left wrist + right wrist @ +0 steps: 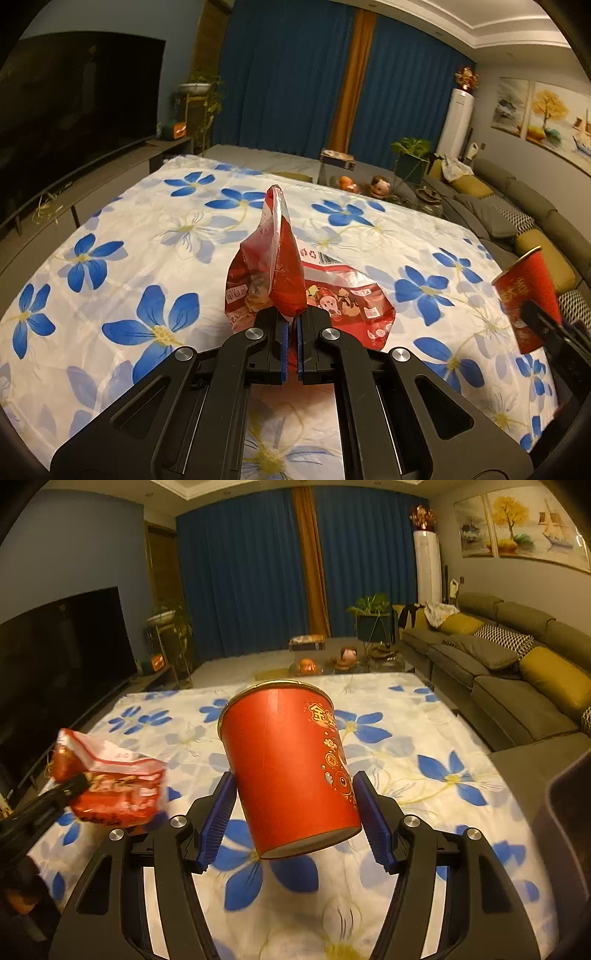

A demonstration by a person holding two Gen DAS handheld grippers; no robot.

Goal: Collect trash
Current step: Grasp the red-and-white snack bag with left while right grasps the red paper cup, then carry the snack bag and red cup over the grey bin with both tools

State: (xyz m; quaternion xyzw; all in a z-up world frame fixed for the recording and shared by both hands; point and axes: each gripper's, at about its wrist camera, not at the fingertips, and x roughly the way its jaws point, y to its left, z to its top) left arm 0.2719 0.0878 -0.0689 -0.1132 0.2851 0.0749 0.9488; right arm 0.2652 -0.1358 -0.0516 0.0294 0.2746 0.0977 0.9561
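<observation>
Pinching a crumpled red snack bag (280,280) by one corner, the left gripper (292,321) has its blue-padded jaws pressed almost together on the foil, so the bag stands up and forward above the worktop. That worktop is covered by a white cloth with blue flowers (122,236), and the bag's printed side, with cartoon figures and a barcode, faces the cloth below it. From the right wrist view the same bag (114,782) hangs at the left, held off the cloth by the dark tip of the left gripper (75,784).

The right gripper (295,805) holds a red paper cup (288,764) between its blue pads (218,819), jaws set wide and clamped on the cup's lower body. The cup tilts, its gold-rimmed mouth pointing away from the camera and its base nearest the lens, with gold lettering down its right side. It is lifted clear of the cloth. In the left wrist view the cup (524,299) shows at the far right edge, well apart from the bag.

Around the worktop: a dark television (70,114) on the left, blue curtains (251,572) behind, and a grey sofa (498,672) with mustard cushions on the right.
</observation>
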